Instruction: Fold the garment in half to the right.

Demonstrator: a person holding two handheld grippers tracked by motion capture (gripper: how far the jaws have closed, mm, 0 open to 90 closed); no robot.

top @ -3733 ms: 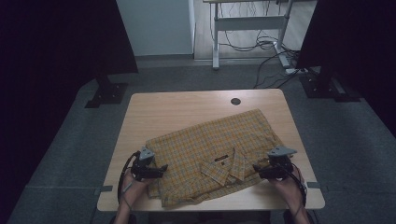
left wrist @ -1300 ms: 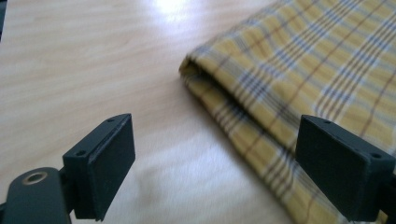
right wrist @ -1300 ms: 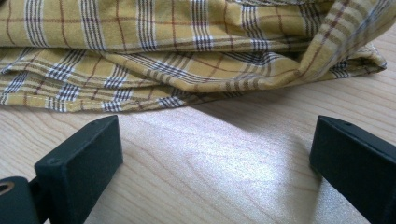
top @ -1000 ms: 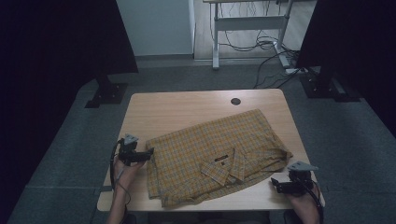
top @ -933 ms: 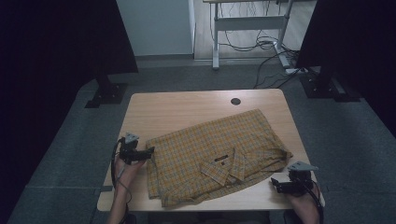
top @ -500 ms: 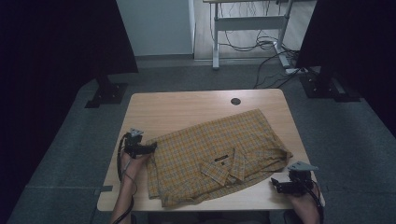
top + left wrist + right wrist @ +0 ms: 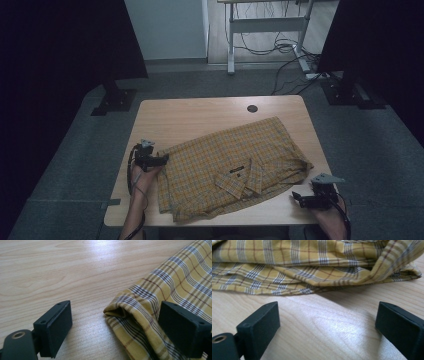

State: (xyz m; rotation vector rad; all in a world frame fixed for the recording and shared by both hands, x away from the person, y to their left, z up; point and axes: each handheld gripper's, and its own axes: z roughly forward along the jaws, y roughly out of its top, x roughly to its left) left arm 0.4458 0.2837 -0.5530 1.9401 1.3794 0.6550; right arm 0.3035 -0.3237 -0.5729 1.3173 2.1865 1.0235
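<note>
A yellow plaid shirt [image 7: 235,170] lies folded on the wooden table [image 7: 200,117], collar toward the front edge. My left gripper [image 7: 162,160] is open at the shirt's left edge; in the left gripper view a folded corner of the shirt [image 7: 130,312] lies between the wide-apart jaws, touched by neither. My right gripper [image 7: 295,199] rests open on bare wood near the table's front right corner, a short way from the shirt's right sleeve folds [image 7: 317,280]. Nothing is between its jaws.
A dark round hole [image 7: 252,108] sits in the table's far side. Bare wood lies left of the shirt [image 7: 50,272] and along the back. Black stands and a desk frame with cables [image 7: 280,47] lie beyond the table.
My left gripper has moved right and slightly down to the shirt's left edge. Since 3.7 s ago both grippers let go of the shirt, and the right one drew back to the front right corner.
</note>
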